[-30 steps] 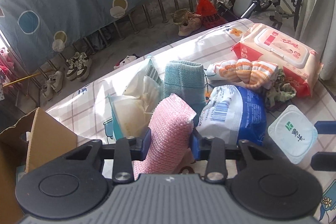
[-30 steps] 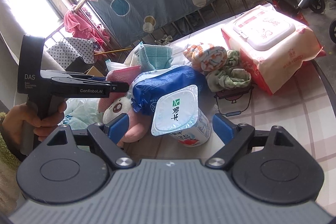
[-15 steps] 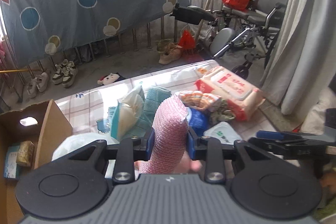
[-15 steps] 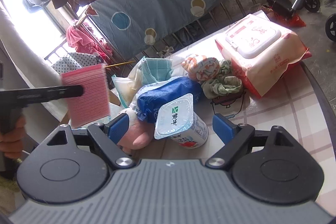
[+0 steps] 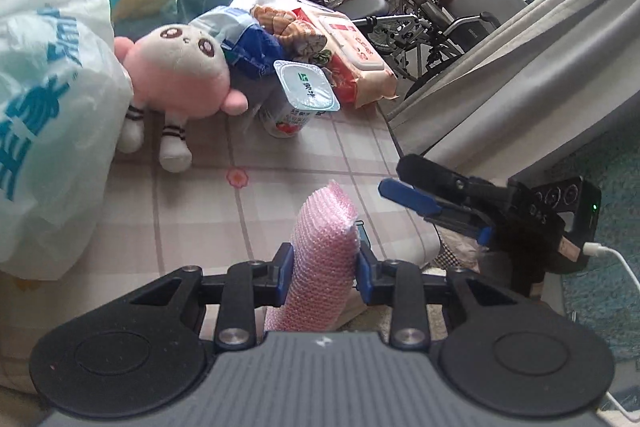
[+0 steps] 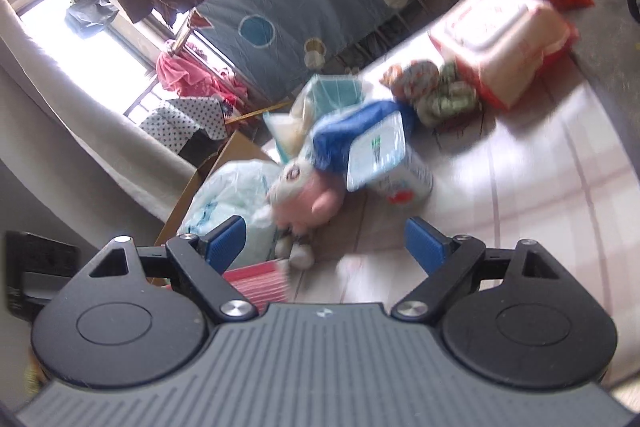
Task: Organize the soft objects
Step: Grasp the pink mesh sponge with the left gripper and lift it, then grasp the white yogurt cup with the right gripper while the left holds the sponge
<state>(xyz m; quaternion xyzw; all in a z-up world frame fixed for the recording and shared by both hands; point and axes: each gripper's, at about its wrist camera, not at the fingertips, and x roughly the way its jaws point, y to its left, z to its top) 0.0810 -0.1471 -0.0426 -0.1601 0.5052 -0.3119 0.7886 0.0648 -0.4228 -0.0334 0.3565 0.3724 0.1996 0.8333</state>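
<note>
Left wrist view has the pink cloth (image 5: 323, 259) clenched between the blue pads of the left gripper (image 5: 323, 277); it stands up from the jaws over the checked tablecloth (image 5: 304, 155), its lower end hidden behind the gripper body. Just to the right, the right gripper (image 5: 436, 215) hangs past the table edge with its jaws spread and nothing between them. Farther back a pink plush toy (image 5: 180, 75) lies against a white plastic bag (image 5: 48, 107), which is cut off at the left. Beside the toy stands a yogurt cup (image 5: 298, 99), then a blue packet (image 5: 250, 47) and a wipes pack (image 5: 352, 63), both partly covered.

Right wrist view is smeared by motion; the cloth (image 6: 256, 285) shows only as a pink corner behind the left finger, and labels cannot be read.
</note>
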